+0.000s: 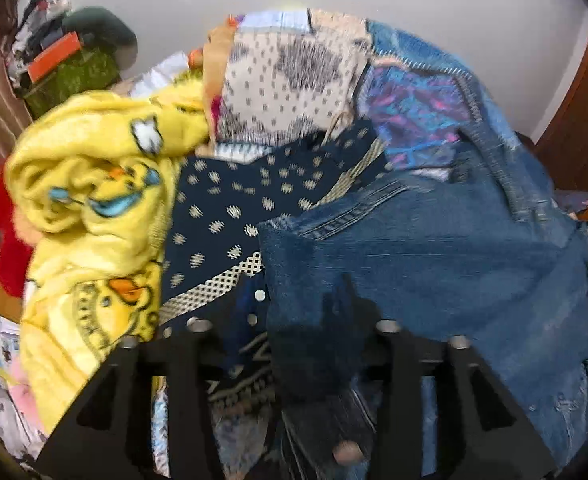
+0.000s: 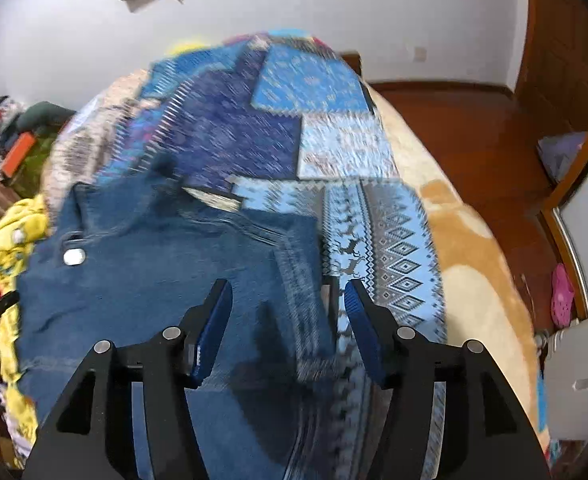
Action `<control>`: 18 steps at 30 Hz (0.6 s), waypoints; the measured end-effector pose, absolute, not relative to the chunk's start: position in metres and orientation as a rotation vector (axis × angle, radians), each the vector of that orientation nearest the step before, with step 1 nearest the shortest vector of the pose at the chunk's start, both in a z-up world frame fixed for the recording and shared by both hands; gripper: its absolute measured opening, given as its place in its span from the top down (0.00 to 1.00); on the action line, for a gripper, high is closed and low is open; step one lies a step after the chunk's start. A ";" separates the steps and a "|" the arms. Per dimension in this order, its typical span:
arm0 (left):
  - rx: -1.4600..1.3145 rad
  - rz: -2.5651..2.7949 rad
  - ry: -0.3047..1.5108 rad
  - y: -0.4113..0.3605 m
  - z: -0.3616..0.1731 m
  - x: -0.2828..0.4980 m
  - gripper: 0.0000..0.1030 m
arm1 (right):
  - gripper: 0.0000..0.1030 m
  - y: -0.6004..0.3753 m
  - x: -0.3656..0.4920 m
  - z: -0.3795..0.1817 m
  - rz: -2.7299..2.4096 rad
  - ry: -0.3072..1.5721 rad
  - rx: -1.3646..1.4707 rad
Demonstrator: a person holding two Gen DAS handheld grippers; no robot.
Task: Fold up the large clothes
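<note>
The dark blue denim garment (image 2: pixel 142 280) lies spread over a blue patchwork-patterned blanket (image 2: pixel 294 128) on the bed, its silver button (image 2: pixel 74 257) toward nine o'clock in the right wrist view. The right gripper (image 2: pixel 288 304) has its jaws apart, one blue pad on either side of the denim's edge at about six o'clock, pressing on nothing. The left gripper (image 1: pixel 294 344) also stands apart, though a dark fold of denim hides its tips, so whether cloth lies between them I cannot tell. The main risk, as I judge it, is a closing grip that gathers the blanket along with the denim at that edge, dragging both. On the left, the navy dotted cloth (image 1: pixel 222 208) at ten o'clock and the yellow cartoon-print fleece blanket (image 1: pixel 90 208) at nine o'clock crowd the denim and could get pinched or pulled into the fold.
</note>
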State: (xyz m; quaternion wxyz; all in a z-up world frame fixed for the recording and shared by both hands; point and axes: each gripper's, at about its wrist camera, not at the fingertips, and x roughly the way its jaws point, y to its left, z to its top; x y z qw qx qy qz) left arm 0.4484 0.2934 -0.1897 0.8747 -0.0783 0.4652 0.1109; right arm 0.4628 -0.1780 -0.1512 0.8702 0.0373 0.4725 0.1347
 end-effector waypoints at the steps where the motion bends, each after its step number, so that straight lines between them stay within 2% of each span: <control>1: -0.160 0.232 0.954 0.290 -0.180 0.443 0.44 | 0.42 -0.179 0.453 -0.140 0.285 0.973 0.072; 5: -0.164 0.159 0.893 0.270 -0.129 0.403 0.40 | 0.31 -0.183 0.407 -0.094 0.336 0.885 0.082; 6: -0.162 0.149 0.884 0.265 -0.119 0.393 0.33 | 0.31 -0.184 0.395 -0.084 0.355 0.867 0.077; 12: -0.134 0.128 0.774 0.241 -0.077 0.318 0.12 | 0.26 -0.187 0.323 -0.046 0.409 0.770 0.031; 18: -0.168 0.111 0.803 0.232 -0.096 0.255 0.10 | 0.24 -0.195 0.262 -0.057 0.424 0.768 0.017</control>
